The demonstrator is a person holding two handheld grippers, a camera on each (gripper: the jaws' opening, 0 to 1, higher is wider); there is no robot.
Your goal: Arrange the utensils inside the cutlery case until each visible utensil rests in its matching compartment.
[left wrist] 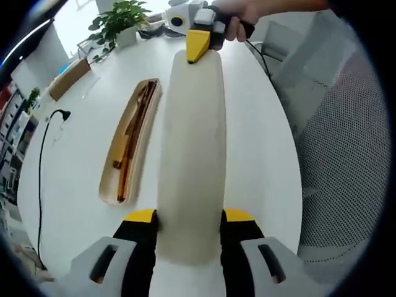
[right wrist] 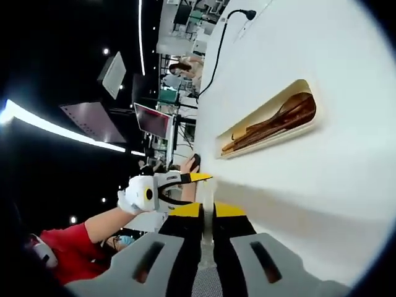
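- A white bench (left wrist: 260, 142) carries everything; beside it in the left gripper view stands a grey mesh chair (left wrist: 346, 154), and at the far end a potted plant (left wrist: 117, 21) sits near a window.
- A black cable (left wrist: 43, 154) with a plug runs along the bench's far-left side, and a brown flat box (left wrist: 69, 77) lies near the plant.
- The open cutlery case (left wrist: 111, 176), a long beige tray, lies on the bench with brown wooden utensils (left wrist: 133, 133) inside it; their separate compartments cannot be made out.
- Just beside the case, the long cream lid (left wrist: 192, 154) is held up between both tools and hides the bench beneath it.
- The left tongs (left wrist: 189, 216) are clamped on the near end of the lid, one yellow-tipped jaw on each side.
- The right tongs (right wrist: 207, 213) are closed on the lid's thin edge at the other end; in the left gripper view a hand (left wrist: 238, 15) holds that tool at the lid's far tip.
- The right gripper view shows the case (right wrist: 272, 124) from the side, a darker room with screens behind, and a person in a red sleeve (right wrist: 68, 250) gripping the other tool.
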